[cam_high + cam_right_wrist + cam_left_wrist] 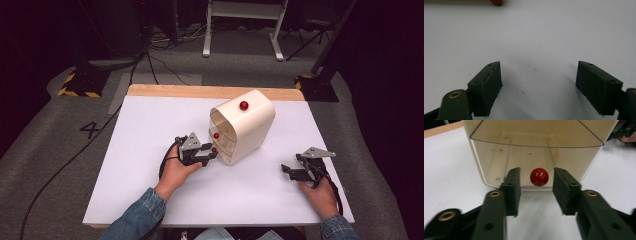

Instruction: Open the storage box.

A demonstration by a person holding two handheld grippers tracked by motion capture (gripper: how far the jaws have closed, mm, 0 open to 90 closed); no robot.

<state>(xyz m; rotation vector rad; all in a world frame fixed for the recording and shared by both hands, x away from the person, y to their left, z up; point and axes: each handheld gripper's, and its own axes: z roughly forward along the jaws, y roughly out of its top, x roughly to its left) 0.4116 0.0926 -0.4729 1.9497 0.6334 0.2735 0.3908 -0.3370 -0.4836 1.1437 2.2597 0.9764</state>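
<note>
Your left gripper (535,192) has its jaws apart, either side of the bottom drawer's red knob (539,177), not touching it, at the cream drawer cabinet (248,125) mid-table. Your right gripper (537,87) rests spread wide.

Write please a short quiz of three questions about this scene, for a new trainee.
1. True or false: the left gripper already presses its pads on the red knob of the bottom drawer.
2. Which gripper rests away from the cream drawer cabinet? A) left B) right
3. How many red knobs can you count on the cabinet in the high view?

Key:
1. False. The knob sits between the pads, with a gap on each side.
2. B. The right gripper rests on the white table, jaws open and nothing between them.
3. Three: one on top and two on the drawer fronts.
</note>
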